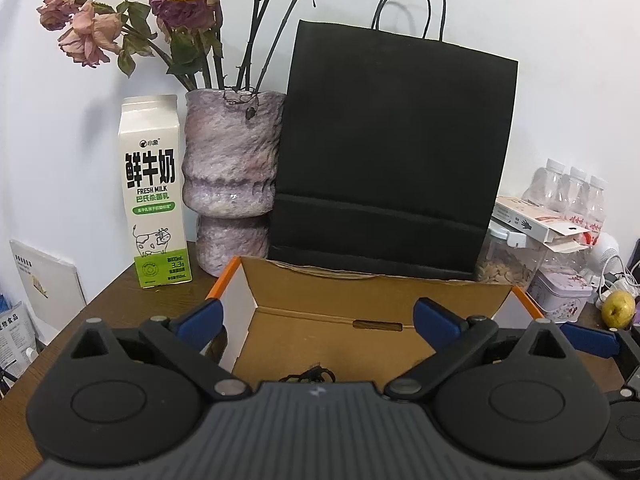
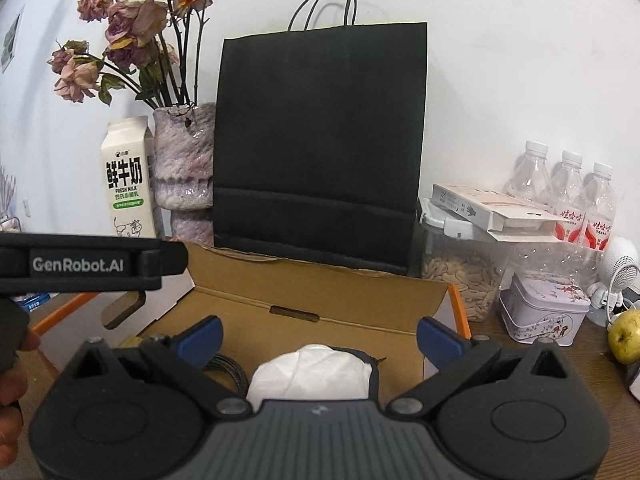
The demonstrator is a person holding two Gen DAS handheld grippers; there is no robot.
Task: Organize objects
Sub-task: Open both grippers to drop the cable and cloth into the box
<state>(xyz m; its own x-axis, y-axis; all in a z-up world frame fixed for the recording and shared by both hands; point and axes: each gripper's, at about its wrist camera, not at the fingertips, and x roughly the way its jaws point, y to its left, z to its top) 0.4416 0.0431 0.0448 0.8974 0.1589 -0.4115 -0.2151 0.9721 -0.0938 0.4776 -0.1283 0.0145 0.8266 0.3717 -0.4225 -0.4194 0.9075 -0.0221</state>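
Spread right tool above crosswise box

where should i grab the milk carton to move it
Grip the milk carton across its flat side panels around mid-height, coming in level from the front. It stands upright with straight parallel walls. The vase sits close on its right, so that finger has little room; the other side looks clear.
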